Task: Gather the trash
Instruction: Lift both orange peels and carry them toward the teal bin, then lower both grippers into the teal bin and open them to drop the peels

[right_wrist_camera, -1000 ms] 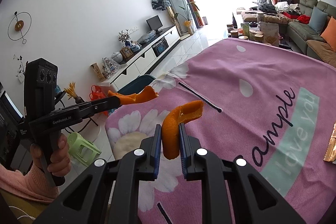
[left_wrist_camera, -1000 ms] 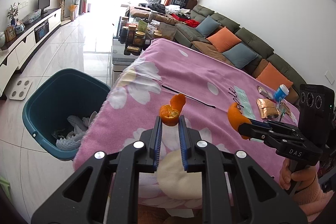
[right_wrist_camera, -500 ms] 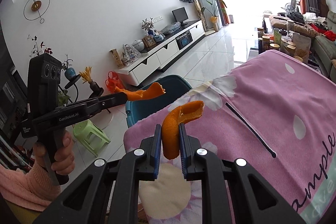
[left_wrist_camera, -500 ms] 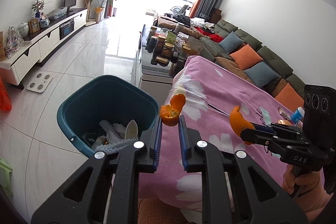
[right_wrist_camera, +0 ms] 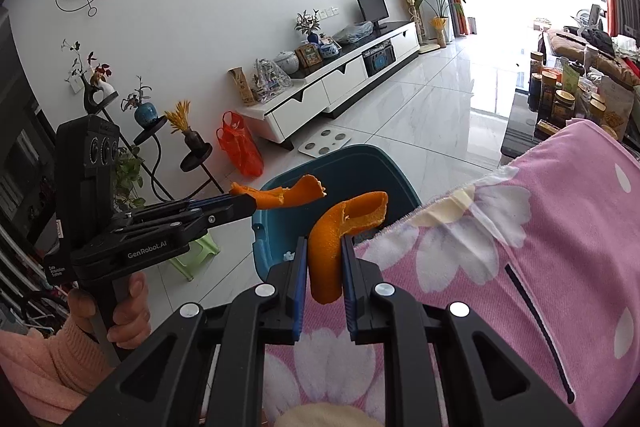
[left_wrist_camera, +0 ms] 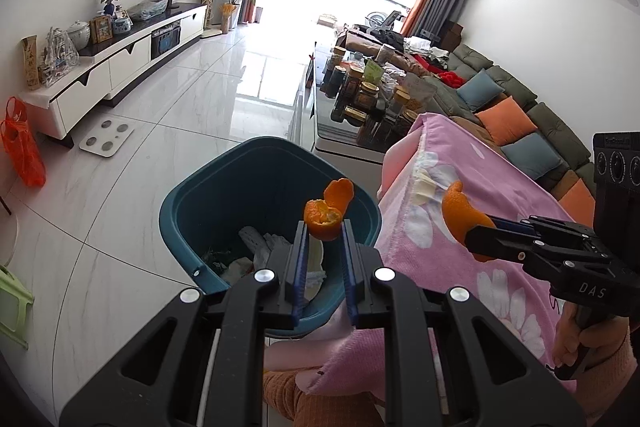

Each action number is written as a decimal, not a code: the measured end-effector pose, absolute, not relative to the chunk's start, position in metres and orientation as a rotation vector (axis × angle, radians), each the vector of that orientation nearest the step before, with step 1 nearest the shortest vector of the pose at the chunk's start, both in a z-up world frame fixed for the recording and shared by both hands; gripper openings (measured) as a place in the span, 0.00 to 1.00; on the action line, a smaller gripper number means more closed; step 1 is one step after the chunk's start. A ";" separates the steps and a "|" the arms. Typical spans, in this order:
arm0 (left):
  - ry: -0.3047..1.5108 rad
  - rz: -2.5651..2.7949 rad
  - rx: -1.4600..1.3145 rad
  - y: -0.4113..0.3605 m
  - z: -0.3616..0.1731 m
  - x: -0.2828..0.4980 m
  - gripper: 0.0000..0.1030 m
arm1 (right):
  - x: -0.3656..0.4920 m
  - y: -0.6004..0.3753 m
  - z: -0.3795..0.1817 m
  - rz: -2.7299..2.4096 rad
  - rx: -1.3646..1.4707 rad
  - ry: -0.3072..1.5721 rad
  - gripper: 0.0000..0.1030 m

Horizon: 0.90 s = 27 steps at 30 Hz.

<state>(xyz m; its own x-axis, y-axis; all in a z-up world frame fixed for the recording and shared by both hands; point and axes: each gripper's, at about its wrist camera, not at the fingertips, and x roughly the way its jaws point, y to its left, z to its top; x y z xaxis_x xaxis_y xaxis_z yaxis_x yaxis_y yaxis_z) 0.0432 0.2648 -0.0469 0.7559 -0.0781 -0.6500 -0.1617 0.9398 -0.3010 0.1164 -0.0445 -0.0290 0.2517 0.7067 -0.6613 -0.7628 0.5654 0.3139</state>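
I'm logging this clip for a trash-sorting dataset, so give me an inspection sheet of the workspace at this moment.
Surface: table under a pink floral cloth.
Job's things: teal bin on the floor beside the table, white paper scraps inside; two orange peels.
Clutter: jars on the glass side table.
Grippers: left gripper shut on a curled peel in front of the bin's opening; right gripper shut on a long peel, over the table edge.
Cables: nothing seen.
Surroundings: tiled floor, white TV cabinet, sofa with cushions, orange bag.
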 end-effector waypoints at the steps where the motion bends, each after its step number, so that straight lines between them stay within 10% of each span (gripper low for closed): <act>1: 0.720 0.051 -0.354 0.267 -0.049 0.044 0.16 | 0.118 -0.040 -0.030 1.004 -0.082 0.861 0.14; 27: 0.856 0.132 -0.394 0.294 -0.115 0.107 0.21 | 0.159 0.031 -0.071 0.976 -0.088 1.036 0.16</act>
<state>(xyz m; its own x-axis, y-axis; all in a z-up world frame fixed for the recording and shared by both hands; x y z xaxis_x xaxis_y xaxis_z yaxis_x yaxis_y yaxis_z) 0.1066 0.2936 -0.1150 0.6524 -0.0437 -0.7566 -0.2691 0.9199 -0.2852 0.1595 0.0312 -0.0712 0.1475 0.6387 -0.7552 -0.7153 0.5963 0.3645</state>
